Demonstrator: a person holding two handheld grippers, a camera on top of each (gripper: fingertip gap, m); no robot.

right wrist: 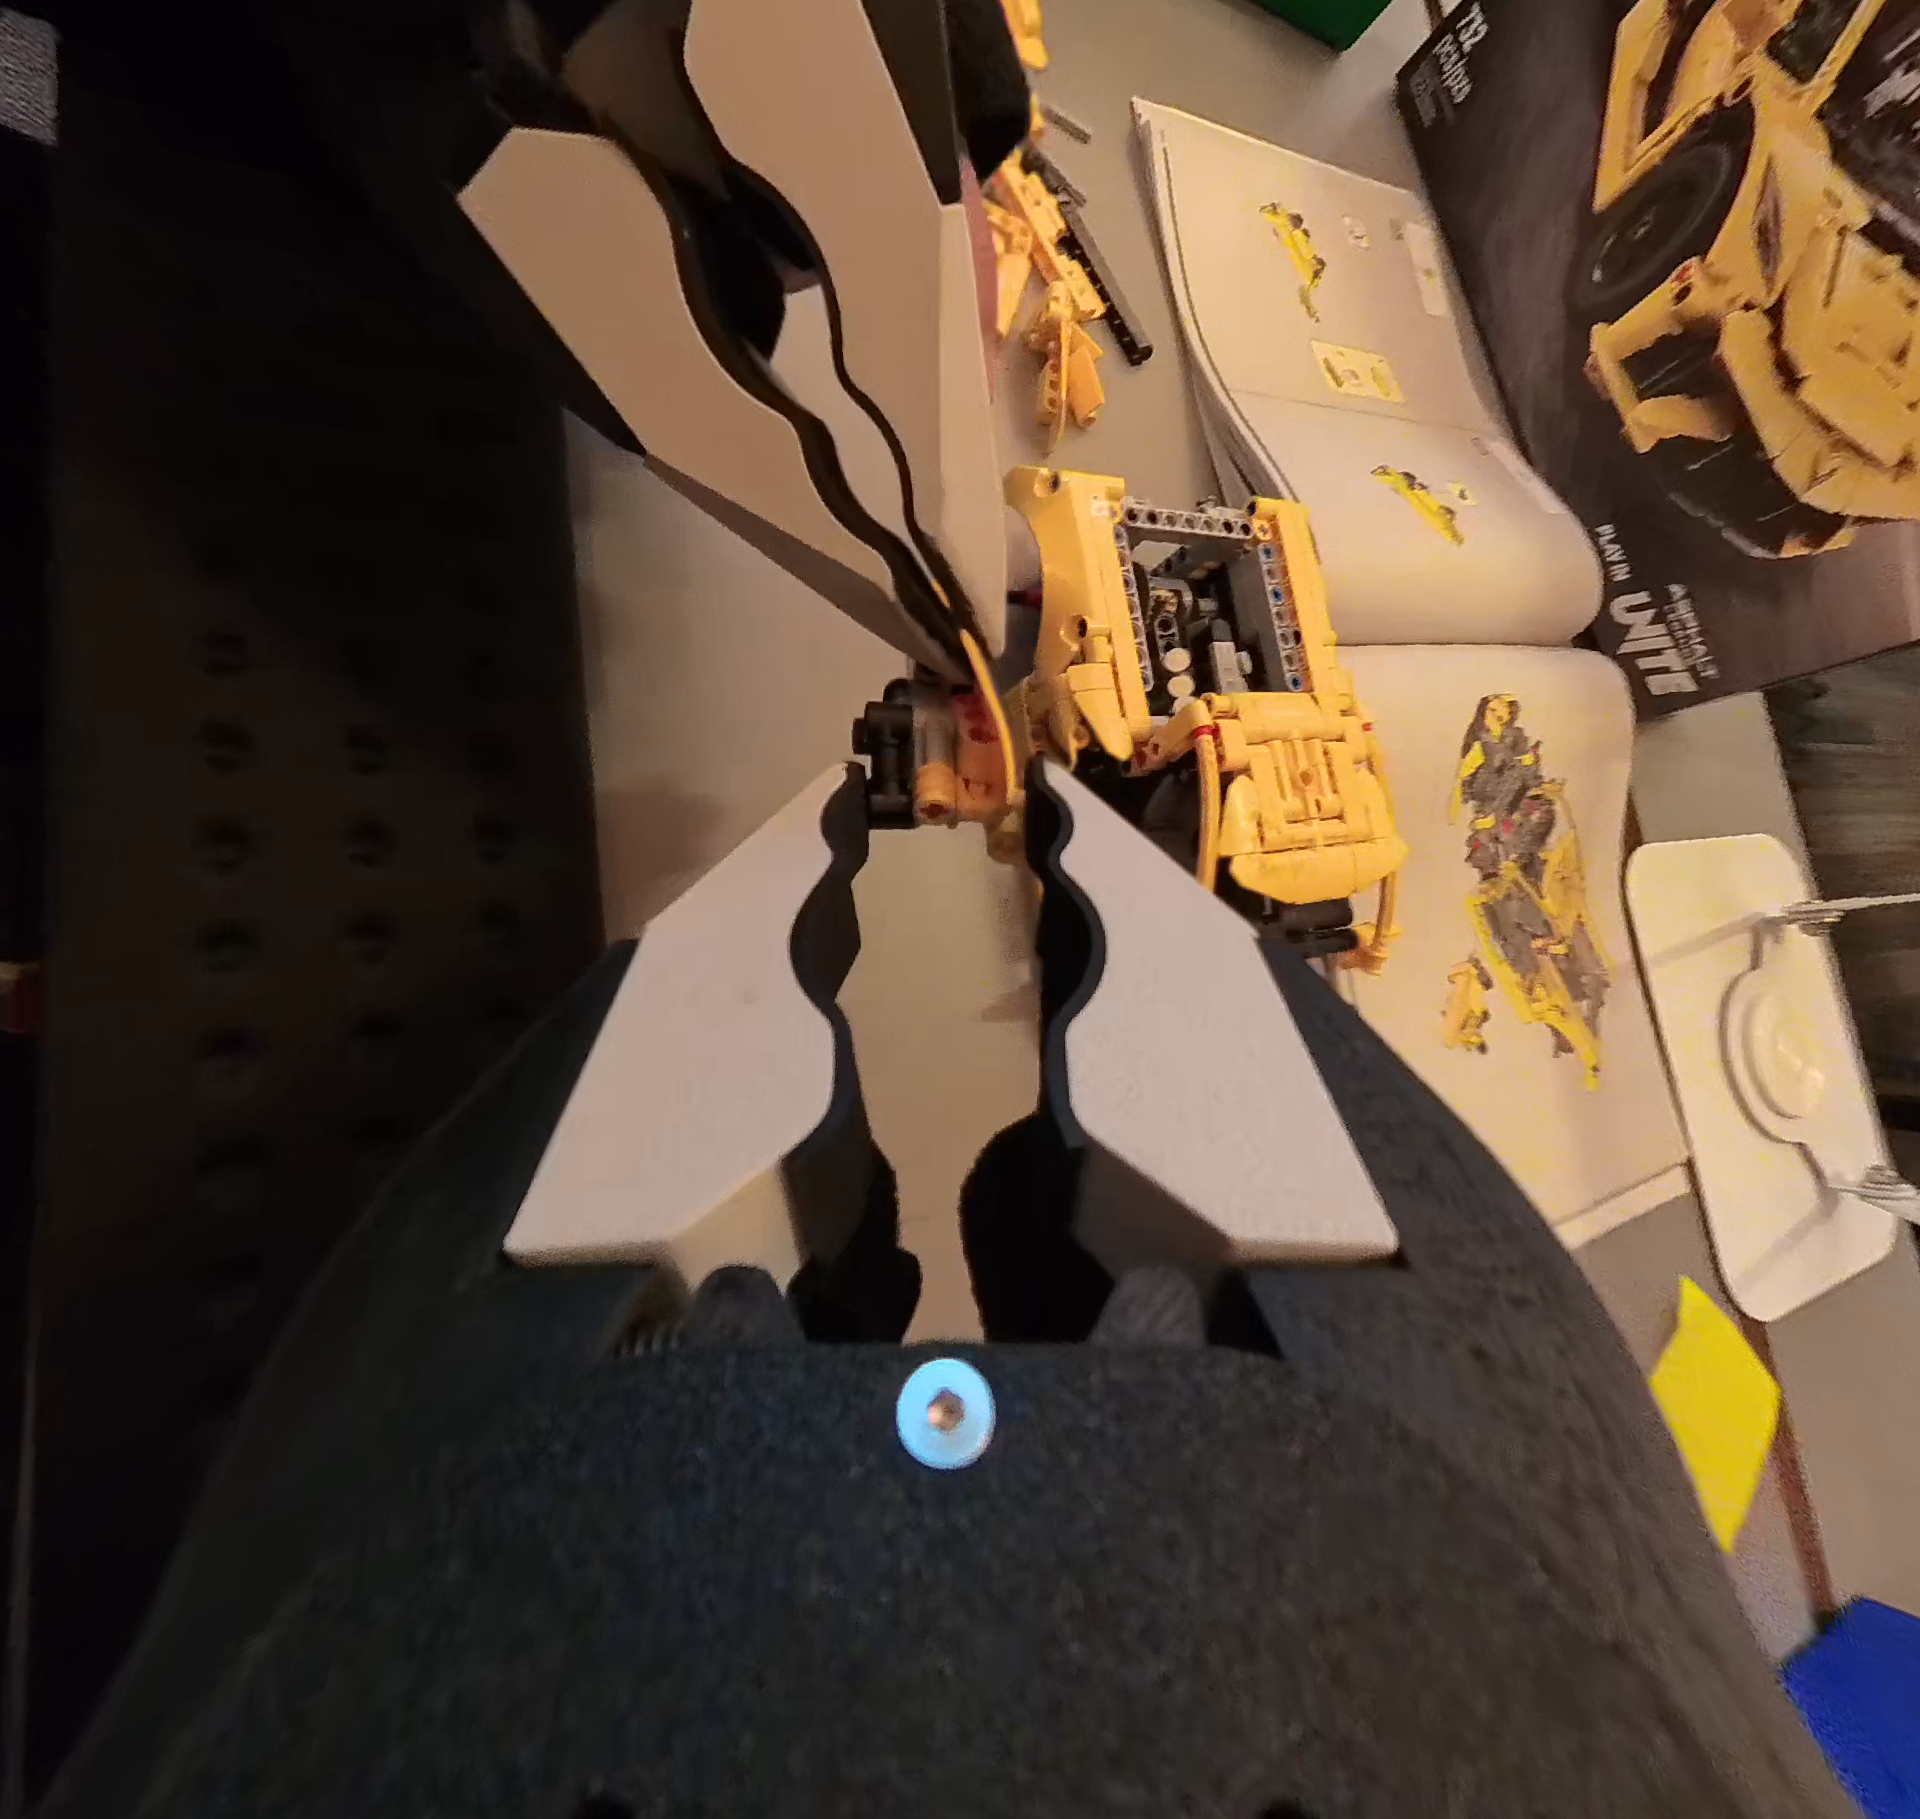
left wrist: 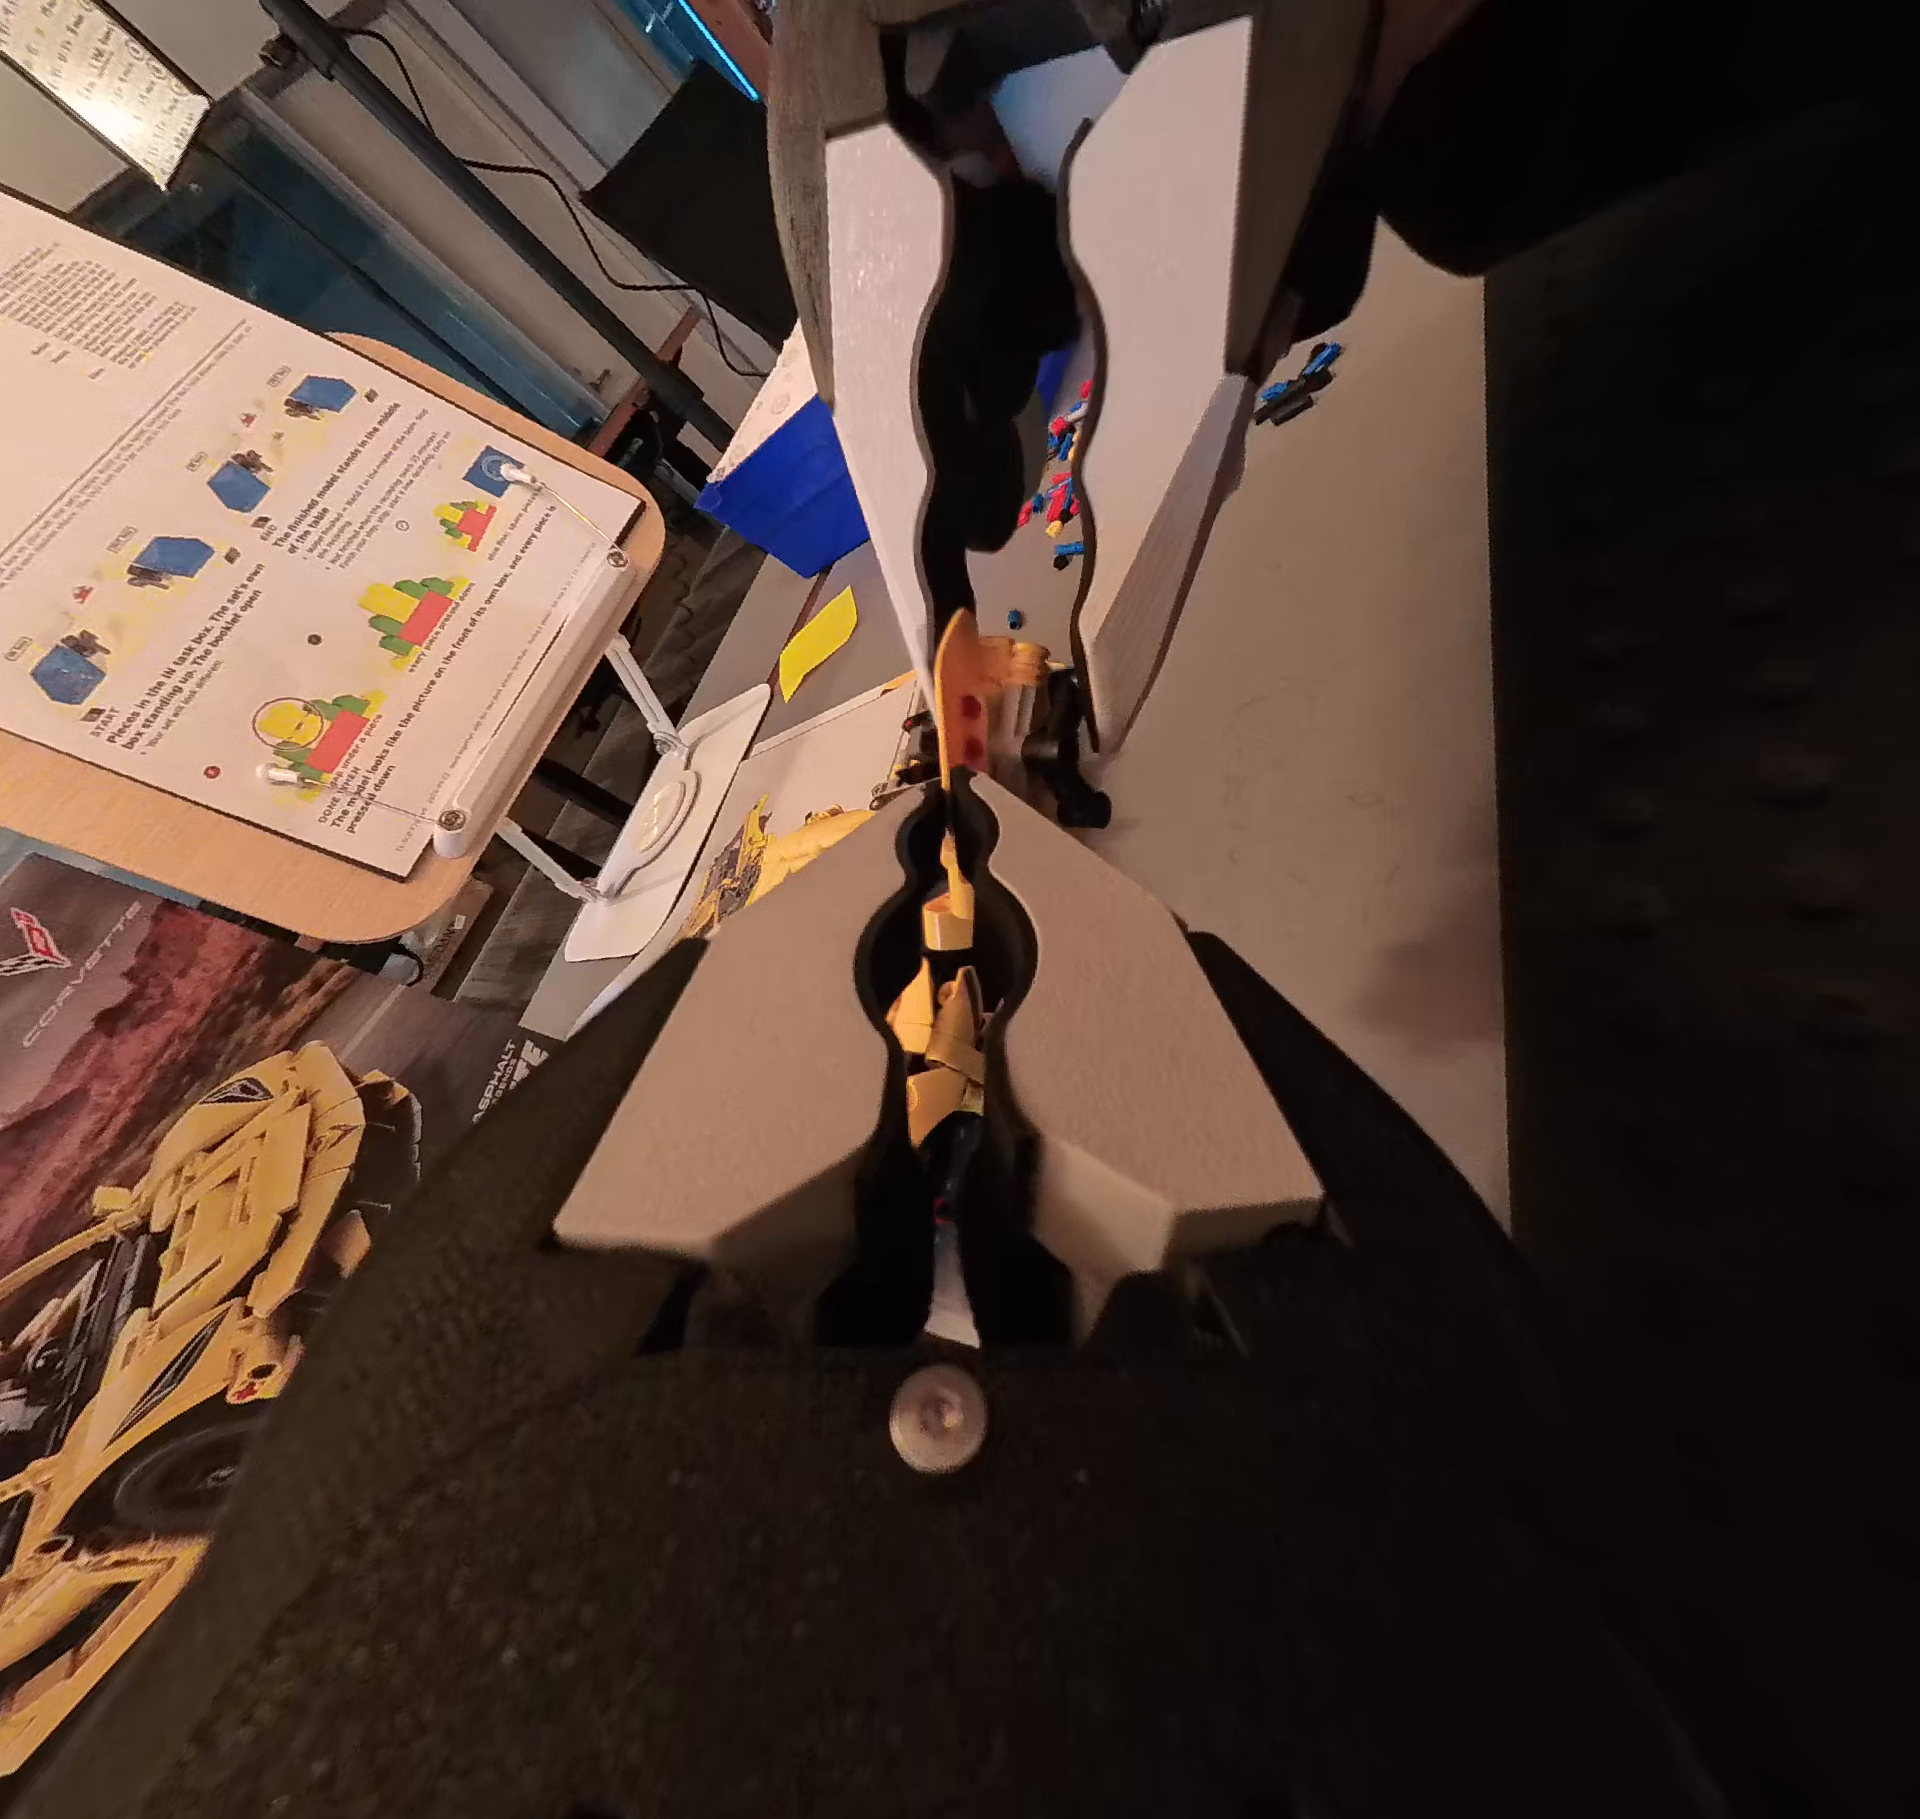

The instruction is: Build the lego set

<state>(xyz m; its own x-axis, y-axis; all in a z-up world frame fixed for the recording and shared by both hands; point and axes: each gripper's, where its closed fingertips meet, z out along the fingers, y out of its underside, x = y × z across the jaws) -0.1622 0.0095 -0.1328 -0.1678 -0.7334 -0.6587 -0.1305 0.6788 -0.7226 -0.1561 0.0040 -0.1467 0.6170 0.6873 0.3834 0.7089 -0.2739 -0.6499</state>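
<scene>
Left fingers [left wrist: 961, 813] clenched on yellow panel [left wrist: 956, 689], right fingers [right wrist: 945, 782] released beside car model [right wrist: 1195, 689], bare table [right wrist: 727, 689] leftward.

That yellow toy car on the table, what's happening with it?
A person is building a half-finished yellow Lego car with two handheld grippers. The left gripper is shut on a thin yellow panel at the car's end. The right gripper is open, its fingers straddling that same end. The instruction booklet and set box lie alongside.
</scene>
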